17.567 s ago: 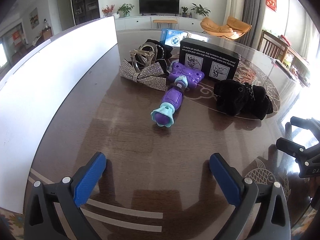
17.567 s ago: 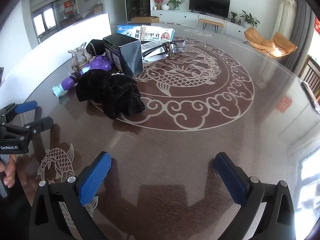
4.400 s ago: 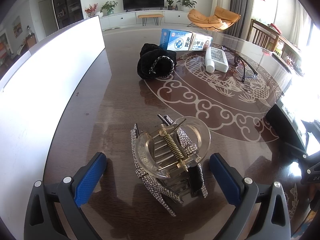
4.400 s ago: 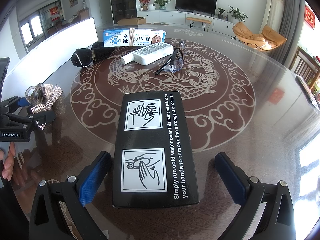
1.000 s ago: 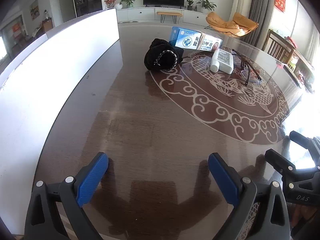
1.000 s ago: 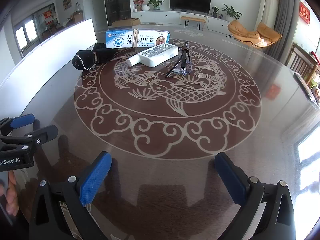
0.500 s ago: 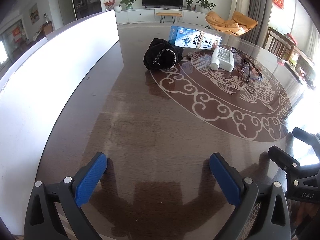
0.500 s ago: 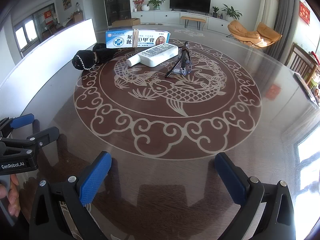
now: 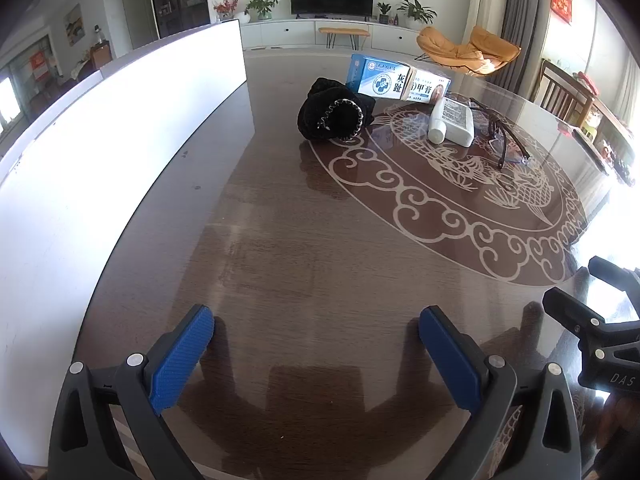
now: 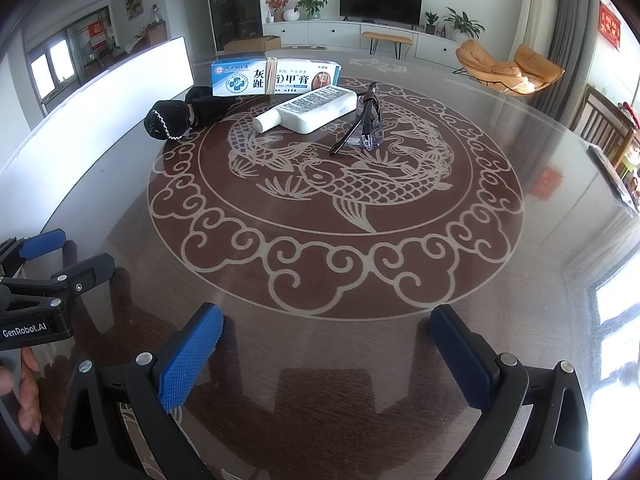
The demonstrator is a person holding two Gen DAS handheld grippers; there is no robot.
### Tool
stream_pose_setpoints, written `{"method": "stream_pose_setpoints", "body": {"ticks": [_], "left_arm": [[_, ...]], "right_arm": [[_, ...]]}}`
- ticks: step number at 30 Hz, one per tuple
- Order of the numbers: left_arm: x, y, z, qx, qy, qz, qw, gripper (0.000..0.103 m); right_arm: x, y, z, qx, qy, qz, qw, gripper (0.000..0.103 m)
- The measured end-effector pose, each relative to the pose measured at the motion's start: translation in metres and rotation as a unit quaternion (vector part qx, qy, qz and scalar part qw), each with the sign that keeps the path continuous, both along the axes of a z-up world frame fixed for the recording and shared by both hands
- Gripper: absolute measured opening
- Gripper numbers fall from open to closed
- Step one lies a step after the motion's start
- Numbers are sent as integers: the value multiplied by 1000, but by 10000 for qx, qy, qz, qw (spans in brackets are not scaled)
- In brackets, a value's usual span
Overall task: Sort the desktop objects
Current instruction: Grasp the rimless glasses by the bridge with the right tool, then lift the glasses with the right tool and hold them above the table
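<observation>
A round, glossy brown table point(image 10: 520, 280) with a pale carp medallion point(image 10: 352, 188) inlaid at its centre fills both views; the medallion serves as the landmark here. A tall white board point(image 9: 100, 152) stands along the table edge far left of the medallion. The left gripper point(image 9: 316, 344) hovers low over bare wood off the medallion's near-left rim, its blue pads spread wide with nothing between them. The right gripper point(image 10: 326, 344) hovers at the medallion's near rim, also spread wide and empty. All remaining objects sit on the medallion's far side, well apart from both grippers. From left to right: a black fabric pouch point(image 10: 176, 118) with a pale beaded trim lies on the far-left rim; behind it a blue and white medicine box point(image 10: 276, 77) stands with its long side facing the grippers; a white bottle point(image 10: 310, 109) lies flat inside the far rim, its long axis slanting with the cap toward the near left; dark-framed glasses point(image 10: 366, 122) rest just right of the bottle. The pouch lies ahead and slightly right of the left gripper, probably the nearer of the two to it, while the bottle and glasses lie almost straight ahead of the right gripper.
</observation>
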State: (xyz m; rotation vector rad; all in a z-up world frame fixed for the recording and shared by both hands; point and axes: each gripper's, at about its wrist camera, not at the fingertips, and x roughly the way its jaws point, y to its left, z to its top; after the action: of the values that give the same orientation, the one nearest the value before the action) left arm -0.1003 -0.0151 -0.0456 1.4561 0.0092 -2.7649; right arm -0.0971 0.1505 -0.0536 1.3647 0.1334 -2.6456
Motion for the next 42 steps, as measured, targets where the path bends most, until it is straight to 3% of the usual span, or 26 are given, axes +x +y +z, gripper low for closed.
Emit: {"method": "stream_pose_setpoints", "body": {"ticks": [5, 10, 13, 14, 16, 20, 21, 23, 24, 25, 28, 34, 42], "left_arm": [[-2, 0, 0, 15, 3, 16, 10000, 103], [-2, 0, -1, 14, 7, 19, 10000, 103], [-2, 0, -1, 13, 7, 16, 10000, 103], [-2, 0, -1, 13, 7, 16, 10000, 103], [-2, 0, -1, 22, 7, 16, 10000, 103], [-2, 1, 0, 22, 9, 21, 10000, 103], [-2, 0, 0, 23, 8, 24, 10000, 103], [-3, 0, 0, 23, 10, 26, 10000, 103], [-3, 0, 0, 23, 12, 24, 10000, 103], [-3, 0, 0, 23, 11, 23, 10000, 103], [-3, 0, -1, 22, 11, 19, 10000, 103], [-2, 0, -1, 20, 11, 17, 10000, 103], [-2, 0, -1, 21, 12, 16, 10000, 103]], "right_arm": [[-23, 22, 16, -451, 230, -392, 9980, 103], [-90, 29, 49, -512, 562, -661, 9949, 103], [-140, 20, 52, -434, 345, -709, 9959, 102], [-155, 17, 51, -383, 220, -784, 9959, 99], [-175, 12, 48, -188, 112, -923, 9955, 79], [-196, -4, 33, 293, -160, -777, 9964, 69], [-197, -6, 28, 334, -238, -729, 9965, 60], [-195, -4, 27, 157, -180, -734, 9970, 47], [-195, -3, 24, 109, -265, -723, 9970, 32], [-194, -1, 19, 46, -379, -675, 9970, 26], [-184, 3, 14, 100, -306, -531, 9981, 20], [-135, 15, 12, -44, -133, -361, 9992, 19], [-18, 41, 9, -66, 124, -105, 9998, 19]]}}
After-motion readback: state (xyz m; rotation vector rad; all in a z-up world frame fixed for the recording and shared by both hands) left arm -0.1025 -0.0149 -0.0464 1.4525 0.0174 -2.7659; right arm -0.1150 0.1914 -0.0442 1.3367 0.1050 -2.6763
